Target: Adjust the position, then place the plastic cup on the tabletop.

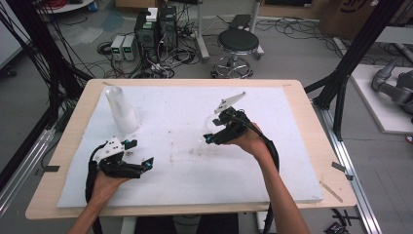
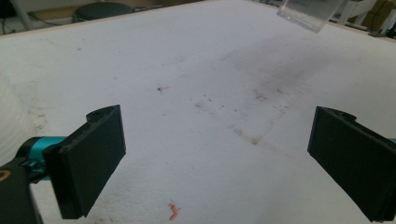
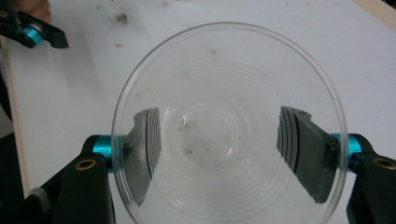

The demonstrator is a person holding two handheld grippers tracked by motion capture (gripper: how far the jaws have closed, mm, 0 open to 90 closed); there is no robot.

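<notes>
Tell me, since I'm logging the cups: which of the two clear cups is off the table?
The clear cup clamped in the right gripper is held up; the stack of cups stands mouth-down on the white board by the left gripper.

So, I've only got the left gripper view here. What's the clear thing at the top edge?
Observer: A clear cup, gripped by the right tool.
Operator: Anything in it?
Observer: The right gripper view looks straight into its mouth, and it looks empty.
Operator: And the white thing at my left edge?
Observer: What looks like a cup stack, upright on the table beside the left tool, whose jaws are open.
</notes>
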